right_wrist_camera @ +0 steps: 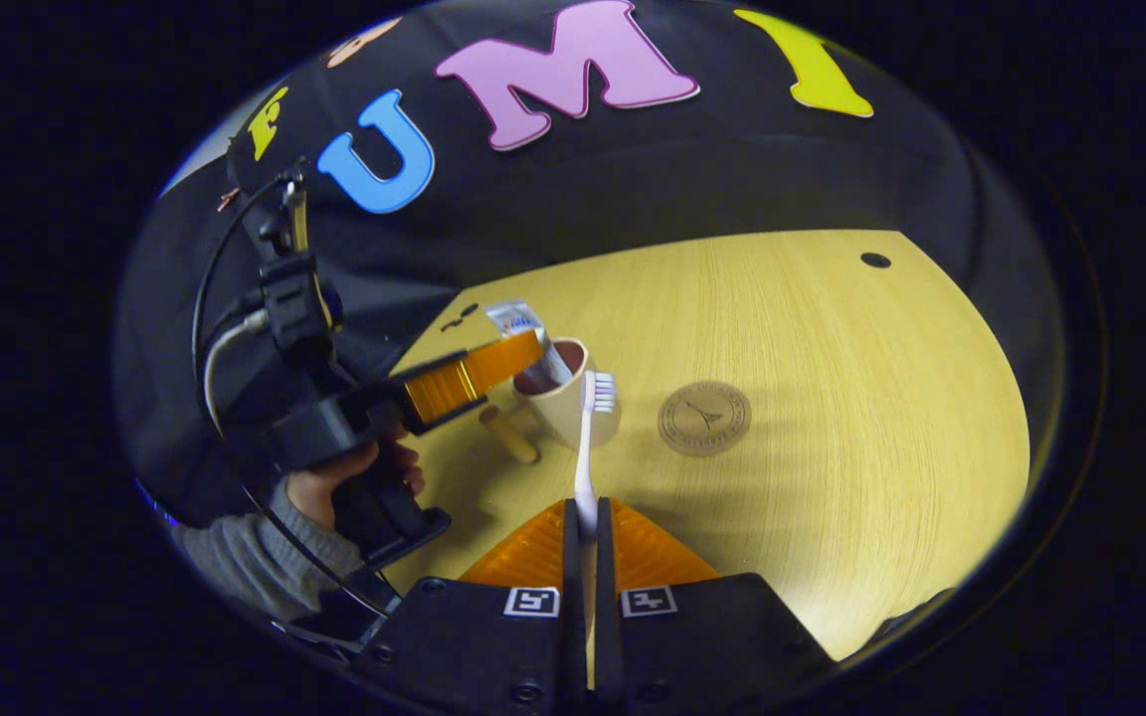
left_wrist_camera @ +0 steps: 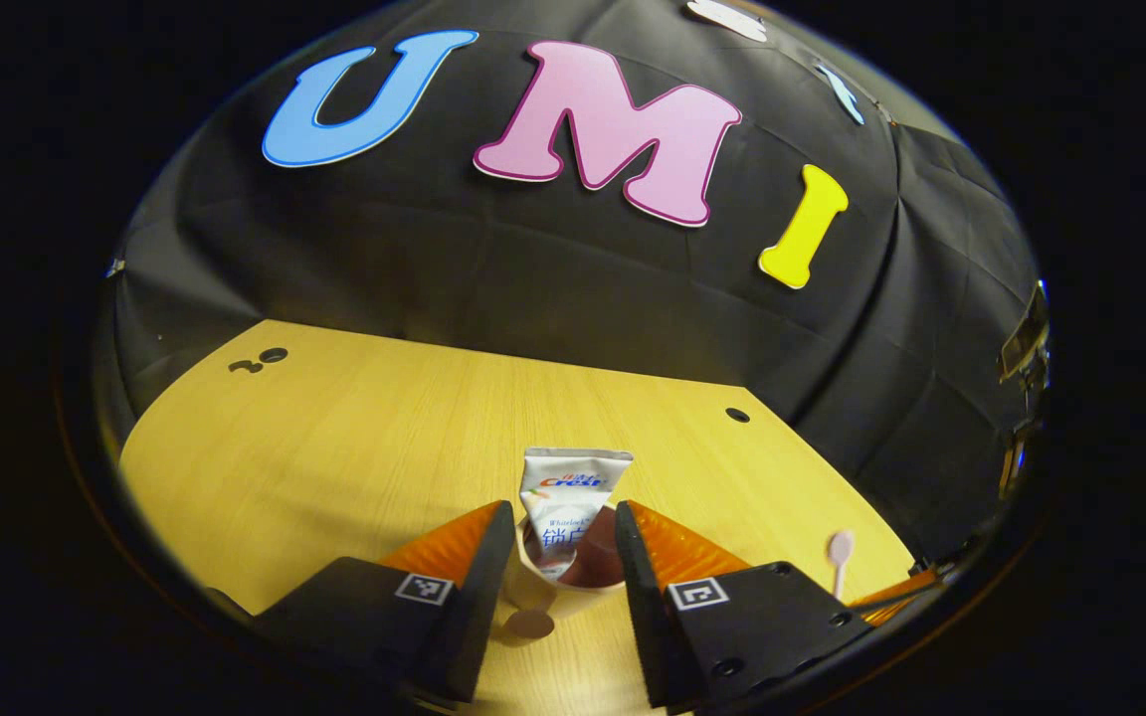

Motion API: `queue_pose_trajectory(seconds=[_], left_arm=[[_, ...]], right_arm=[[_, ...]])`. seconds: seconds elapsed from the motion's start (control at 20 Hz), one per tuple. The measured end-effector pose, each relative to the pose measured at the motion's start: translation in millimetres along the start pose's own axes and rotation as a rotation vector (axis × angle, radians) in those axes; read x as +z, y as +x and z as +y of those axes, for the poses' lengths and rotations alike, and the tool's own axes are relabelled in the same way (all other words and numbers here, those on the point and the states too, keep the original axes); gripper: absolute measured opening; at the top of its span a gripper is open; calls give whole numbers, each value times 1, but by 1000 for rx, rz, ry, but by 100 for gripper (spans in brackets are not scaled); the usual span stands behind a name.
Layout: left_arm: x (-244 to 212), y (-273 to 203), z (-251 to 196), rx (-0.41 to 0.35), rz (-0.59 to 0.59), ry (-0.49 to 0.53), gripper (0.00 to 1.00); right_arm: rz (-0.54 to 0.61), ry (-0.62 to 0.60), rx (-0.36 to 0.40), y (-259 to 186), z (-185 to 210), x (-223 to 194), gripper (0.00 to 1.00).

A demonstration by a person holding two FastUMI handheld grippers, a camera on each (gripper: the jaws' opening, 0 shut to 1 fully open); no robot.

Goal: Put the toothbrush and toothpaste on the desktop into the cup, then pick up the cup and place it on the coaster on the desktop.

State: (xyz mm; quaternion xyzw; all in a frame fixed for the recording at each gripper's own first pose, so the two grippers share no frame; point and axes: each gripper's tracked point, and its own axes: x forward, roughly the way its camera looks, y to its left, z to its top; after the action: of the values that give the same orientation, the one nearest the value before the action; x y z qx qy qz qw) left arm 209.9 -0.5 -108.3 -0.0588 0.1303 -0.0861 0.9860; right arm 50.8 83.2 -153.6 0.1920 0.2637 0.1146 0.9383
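In the left gripper view, a white toothpaste tube [left_wrist_camera: 573,497] with red and blue print stood upright in a cream cup [left_wrist_camera: 563,582] on the yellow wooden desk [left_wrist_camera: 334,447]. The cup had a dark reddish inside and a handle pointing toward the camera. The left hand-held gripper [left_wrist_camera: 565,557] had its fingers apart, one on each side of the cup's rim; whether they touched it could not be told. A pale toothbrush head [left_wrist_camera: 840,552] showed at the right, above the desk.

In the right gripper view, the right hand-held gripper [right_wrist_camera: 585,527] was clamped on the handle of a white toothbrush [right_wrist_camera: 588,438], whose bristled head pointed up in front of the cup [right_wrist_camera: 568,403]. The toothpaste tube [right_wrist_camera: 523,333] leaned inside the cup. The left hand-held gripper [right_wrist_camera: 523,356], held by a hand [right_wrist_camera: 349,482] in a grey sleeve [right_wrist_camera: 235,557], reached to the cup's rim from the left. A round brown coaster [right_wrist_camera: 703,418] lay bare on the desk [right_wrist_camera: 881,398], just right of the cup and apart from it.
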Motion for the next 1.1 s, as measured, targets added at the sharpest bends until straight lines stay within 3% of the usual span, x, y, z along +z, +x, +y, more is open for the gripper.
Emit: queue_pose_trajectory(seconds=[0.05, 0.1, 0.2, 0.65, 0.85, 1.1], left_arm=[[3, -8, 1, 5, -2, 0, 58], [4, -15, 2, 9, -6, -4, 68], [3, -35, 1, 14, -4, -9, 73], [-27, -113, -3, 44, 73, -24, 83], [-39, -127, -7, 62, 104, -58, 83], [-53, -137, -12, 64, 130, -91, 83]], right_arm=[[-40, -5, 14, -4, 5, 13, 8], [-79, -7, 27, -5, 9, 28, 8], [-158, -8, 54, -5, 15, 54, 8], [-328, 57, 139, 64, 35, 139, 7], [-364, 79, 133, 99, 26, 152, 7], [-350, 37, 128, 141, 17, 140, 7]])
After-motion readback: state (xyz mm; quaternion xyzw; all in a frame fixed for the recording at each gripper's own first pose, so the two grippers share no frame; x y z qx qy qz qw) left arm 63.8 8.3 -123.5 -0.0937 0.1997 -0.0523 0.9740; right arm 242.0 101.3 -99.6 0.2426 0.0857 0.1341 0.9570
